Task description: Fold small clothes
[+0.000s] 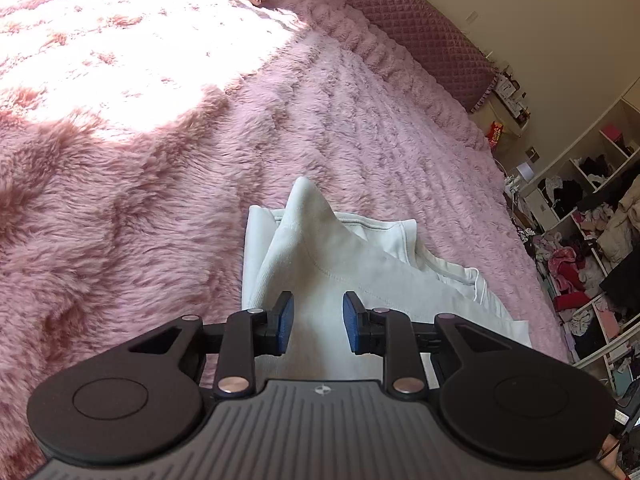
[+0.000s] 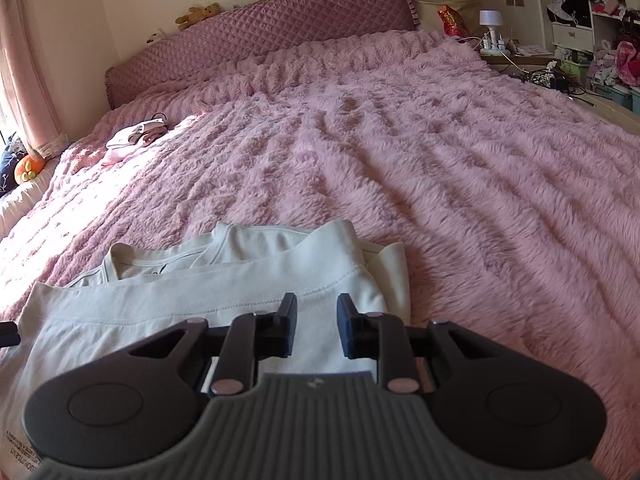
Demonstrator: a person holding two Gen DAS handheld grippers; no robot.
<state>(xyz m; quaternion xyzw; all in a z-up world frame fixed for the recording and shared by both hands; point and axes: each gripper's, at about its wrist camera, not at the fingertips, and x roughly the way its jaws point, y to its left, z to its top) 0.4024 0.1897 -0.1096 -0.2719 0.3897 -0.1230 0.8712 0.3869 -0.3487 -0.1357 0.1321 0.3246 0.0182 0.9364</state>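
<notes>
Two grippers, near edge of bed. Left gripper (image 1: 318,322): pads spread, nothing pinched, white garment (image 1: 320,256) lying below the gap. Right gripper (image 2: 317,326): pads likewise parted, empty, over the same garment (image 2: 224,300), which is partly folded, neckline toward the far left. Beneath: pink furry blanket (image 2: 420,168). Far left: small pale clothes pile (image 2: 134,136) in sunlight. Farthest: quilted headboard (image 2: 280,28); cluttered shelves (image 2: 600,24) at far right.

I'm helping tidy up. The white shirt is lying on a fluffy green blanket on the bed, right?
Not quite: the blanket is pink, not green. The right wrist view shows the white shirt lying on that fluffy pink blanket across the bed, and the left wrist view shows the same pink fur around it.
</notes>
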